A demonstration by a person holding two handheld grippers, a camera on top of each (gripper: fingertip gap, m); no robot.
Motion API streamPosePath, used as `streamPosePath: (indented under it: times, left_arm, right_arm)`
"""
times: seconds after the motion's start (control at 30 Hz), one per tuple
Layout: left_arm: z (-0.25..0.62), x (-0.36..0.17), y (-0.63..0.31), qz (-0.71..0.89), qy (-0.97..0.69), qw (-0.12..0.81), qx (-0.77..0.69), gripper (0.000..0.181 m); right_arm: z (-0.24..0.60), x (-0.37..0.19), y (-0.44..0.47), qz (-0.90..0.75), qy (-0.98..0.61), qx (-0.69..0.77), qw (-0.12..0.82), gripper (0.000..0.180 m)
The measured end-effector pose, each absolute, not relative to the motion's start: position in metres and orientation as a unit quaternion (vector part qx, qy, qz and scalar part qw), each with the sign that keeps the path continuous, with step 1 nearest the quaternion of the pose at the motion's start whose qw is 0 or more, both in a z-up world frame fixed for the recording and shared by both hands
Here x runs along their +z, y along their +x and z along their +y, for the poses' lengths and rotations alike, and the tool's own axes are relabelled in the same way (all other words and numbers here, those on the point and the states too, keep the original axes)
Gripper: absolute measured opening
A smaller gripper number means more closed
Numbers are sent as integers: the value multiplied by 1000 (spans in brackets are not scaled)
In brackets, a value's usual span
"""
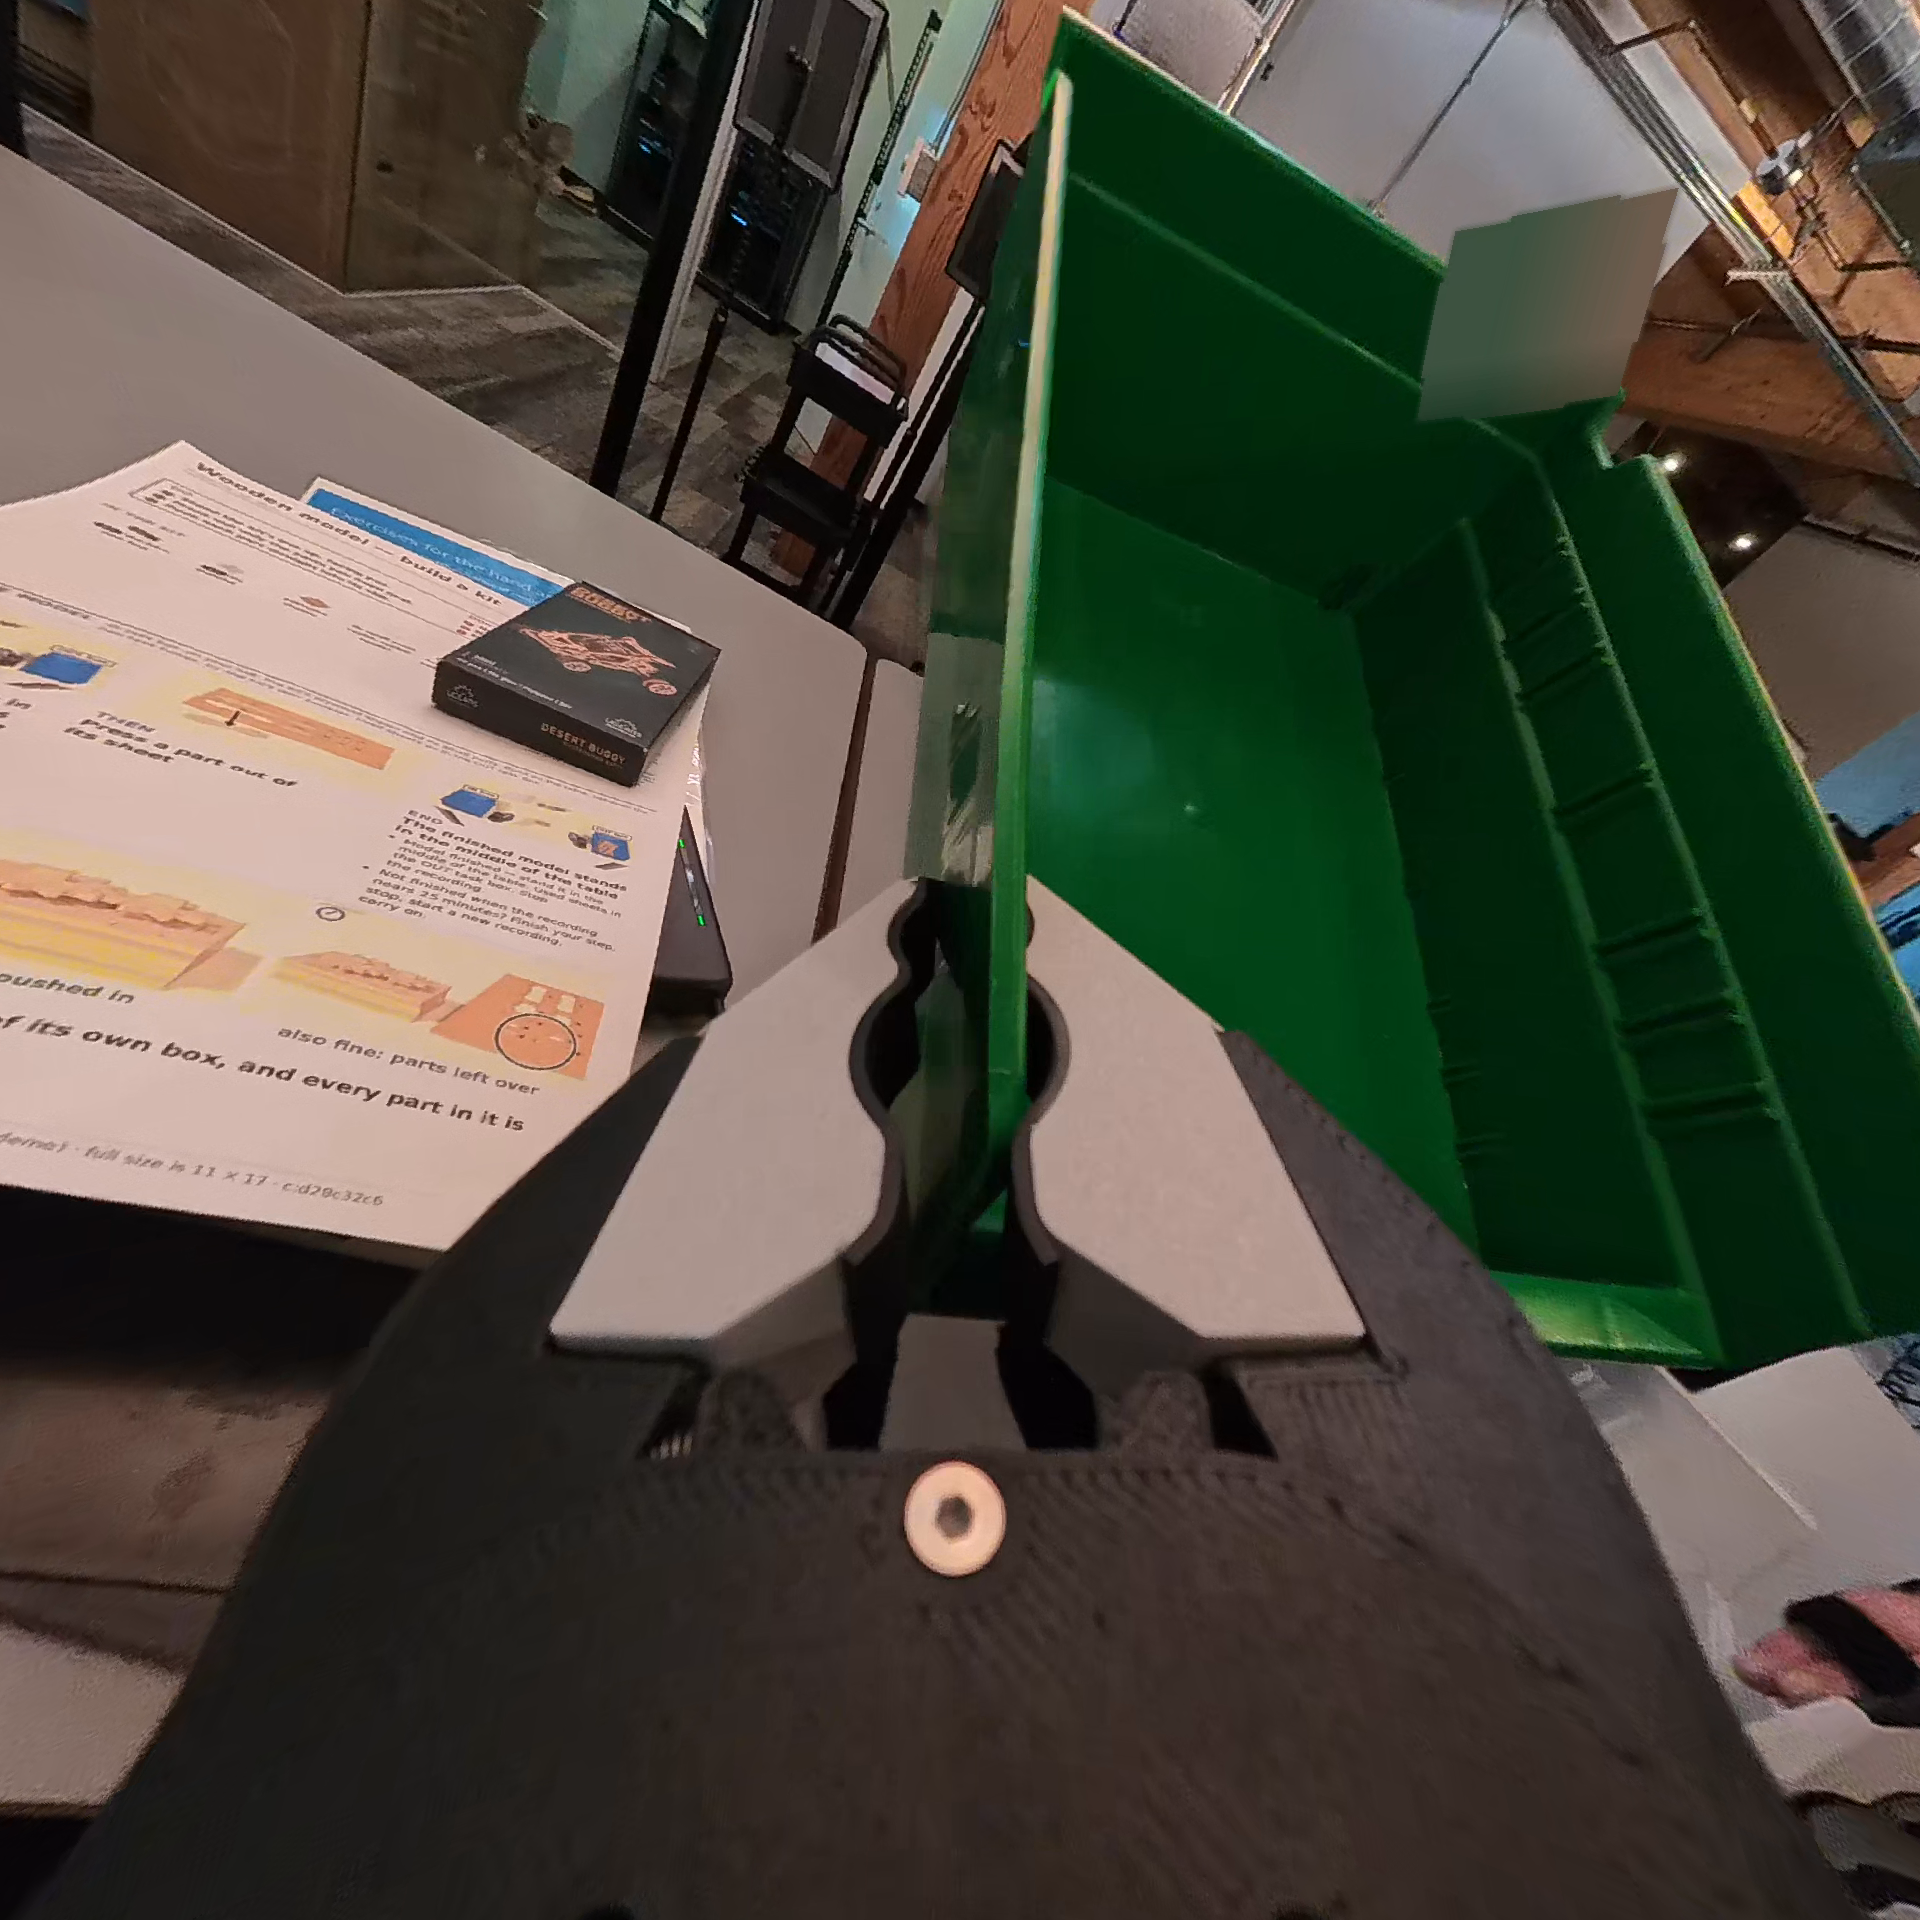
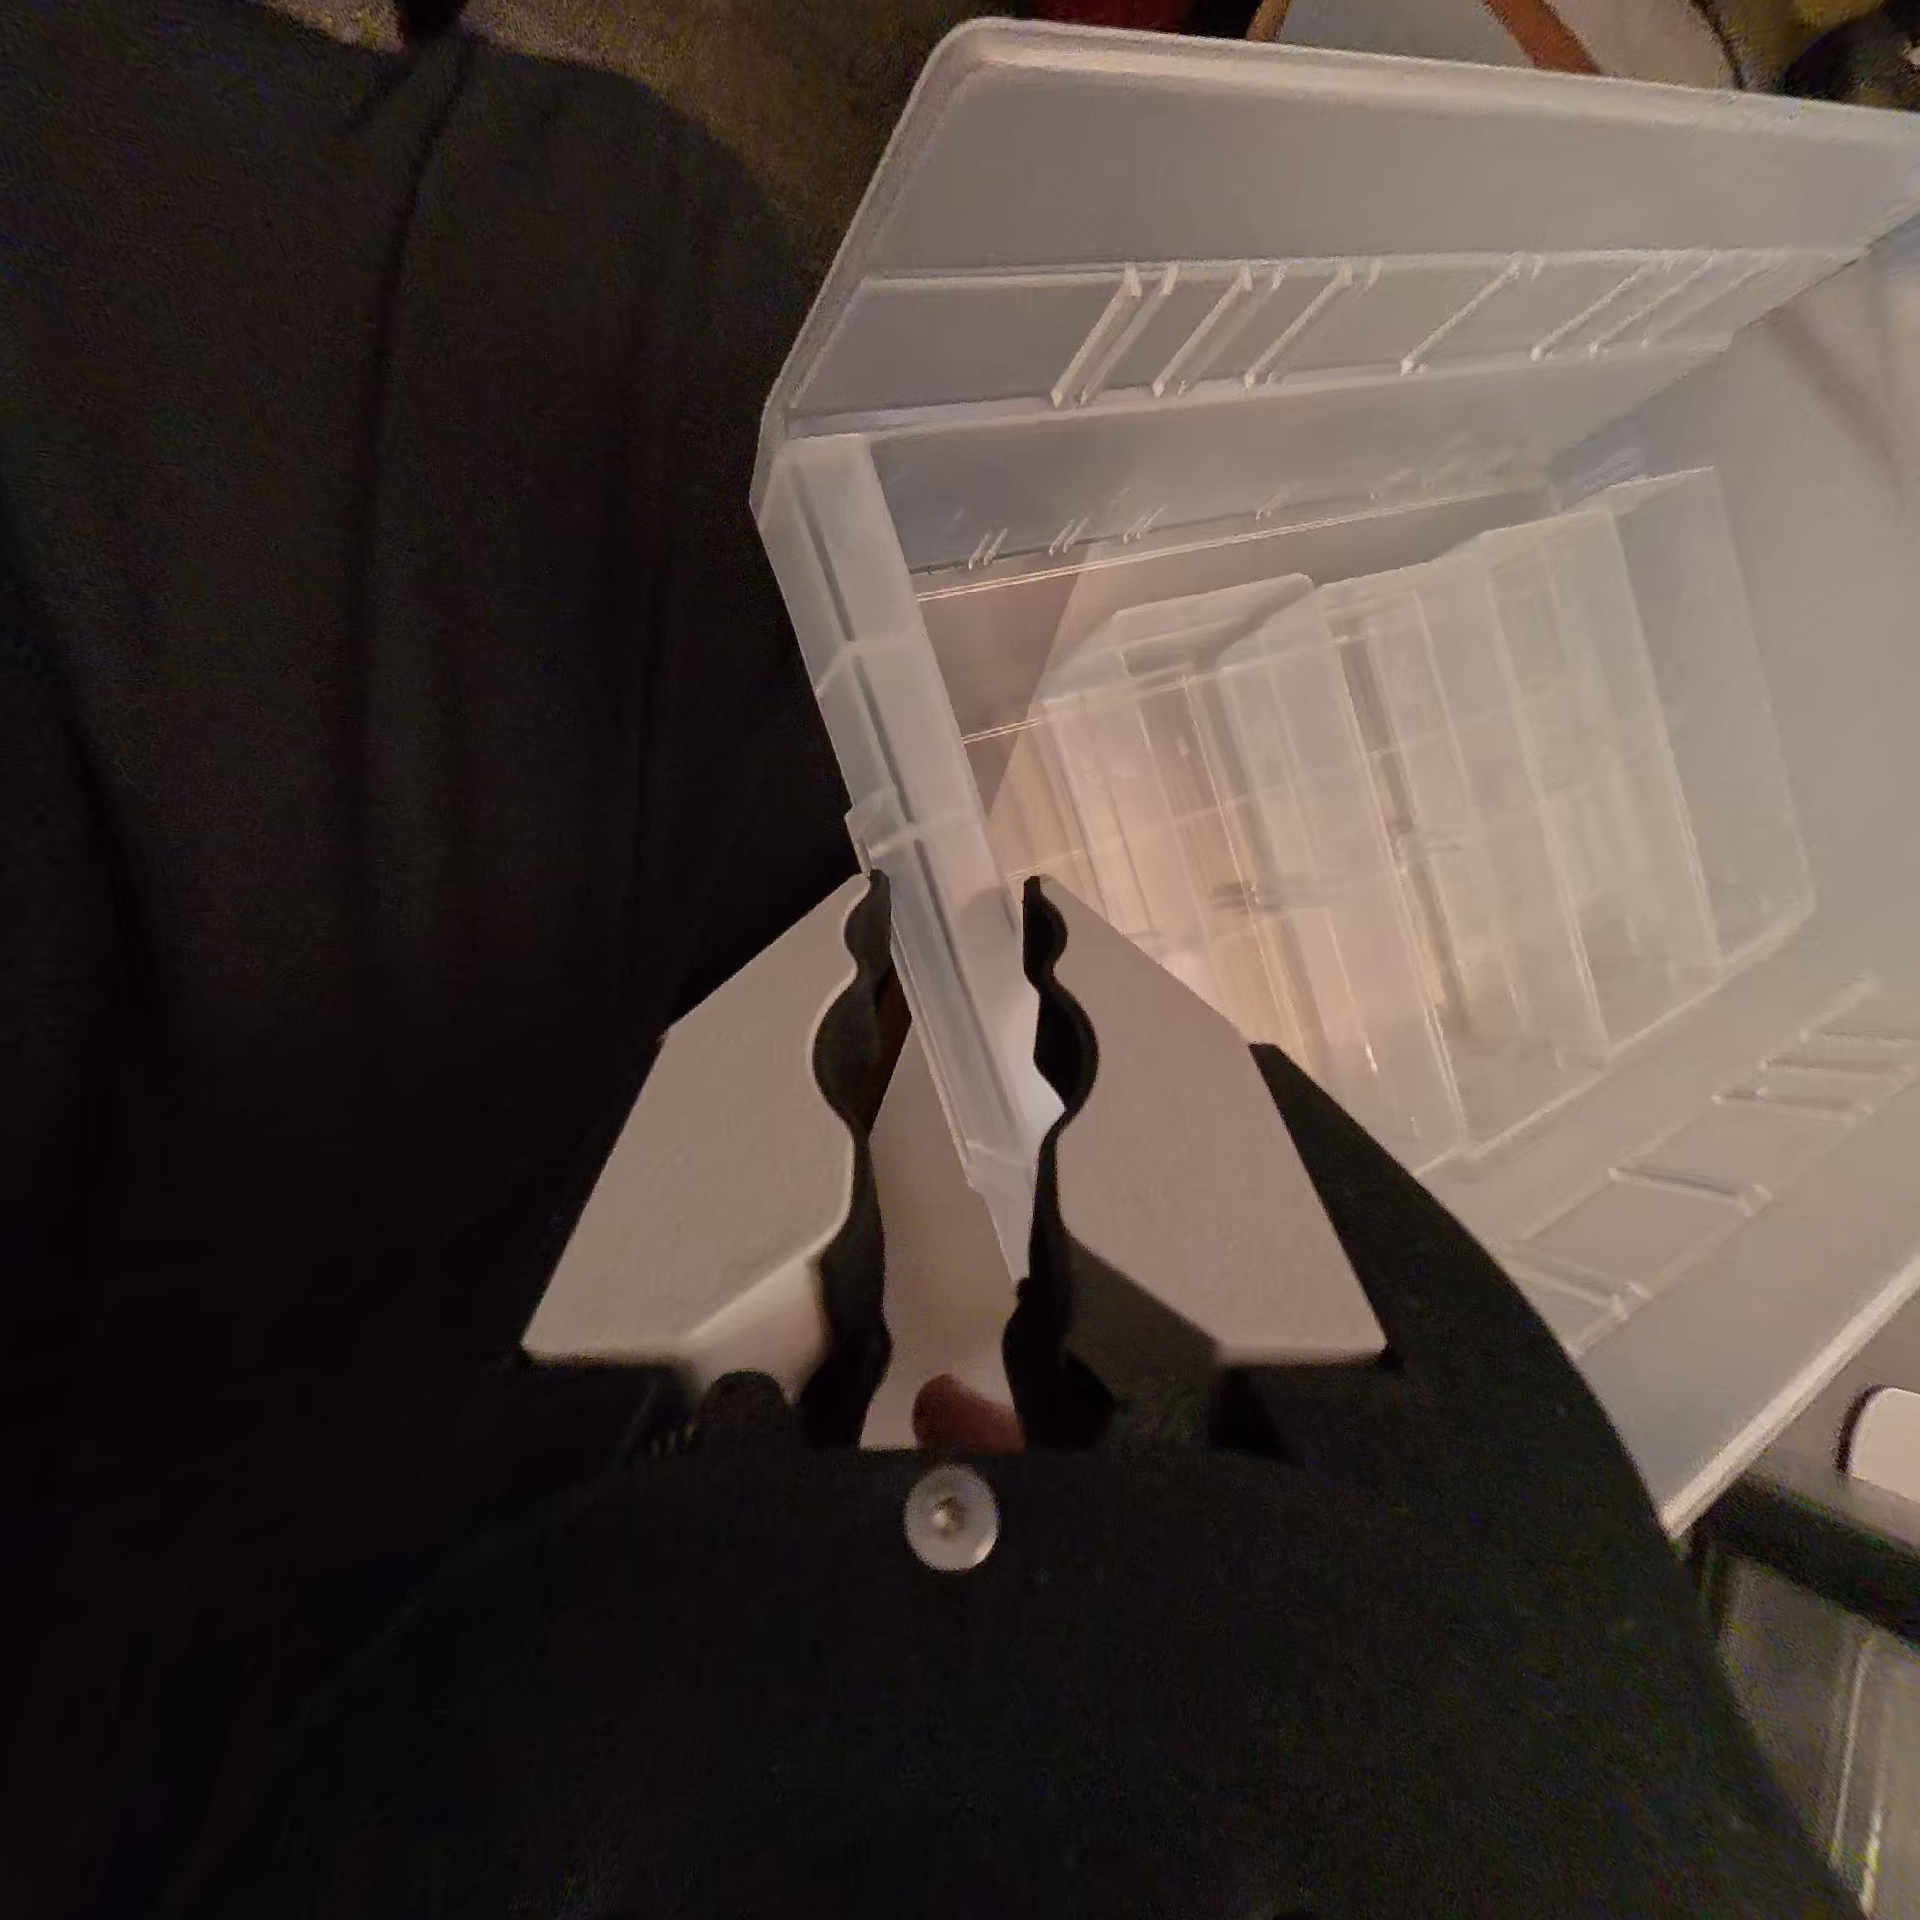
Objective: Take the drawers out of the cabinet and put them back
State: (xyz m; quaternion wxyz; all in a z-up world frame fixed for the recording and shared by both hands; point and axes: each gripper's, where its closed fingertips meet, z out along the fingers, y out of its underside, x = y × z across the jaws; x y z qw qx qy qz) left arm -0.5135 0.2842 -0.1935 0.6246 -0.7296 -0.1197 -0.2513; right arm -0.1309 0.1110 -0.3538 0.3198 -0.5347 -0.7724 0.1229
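Observation:
In the left wrist view my left gripper is shut on the thin side wall of an empty green plastic drawer, held tilted in the air beside the table. In the right wrist view my right gripper is closed around the front edge wall of a translucent white plastic cabinet, which is tipped with its open front toward the camera. Inside it I see slide ribs and a moulded back wall, no drawer. The edge sits between the two fingers.
A grey table carries printed instruction sheets, a small black box and a dark device under the paper edge. A dark garment fills the left of the right wrist view. Black racks stand behind.

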Motion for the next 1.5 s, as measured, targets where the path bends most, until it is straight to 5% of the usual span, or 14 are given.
streamPosePath:
  times: [0.67, 0.9, 1.1, 1.27, 1.5]
  left_arm:
    - [277, -161, -518, -132, -689, 658, -274, 8]
    - [278, -138, -494, -107, -684, 670, -268, 8]
    - [285, -91, -425, -33, -688, 688, -227, 8]
    - [297, -56, -325, 44, -679, 687, -256, 8]
    - [310, -22, -170, 136, -662, 676, -294, 8]
  right_arm:
    - [260, -350, -318, -638, -642, 107, 411, 20]
    - [243, -250, -280, -561, -629, 218, 492, 23]
    - [218, -147, -178, -454, -623, 333, 543, 90]
    - [198, -104, -131, -388, -617, 395, 560, 114]
    - [195, -75, -52, -311, -630, 304, 643, 123]
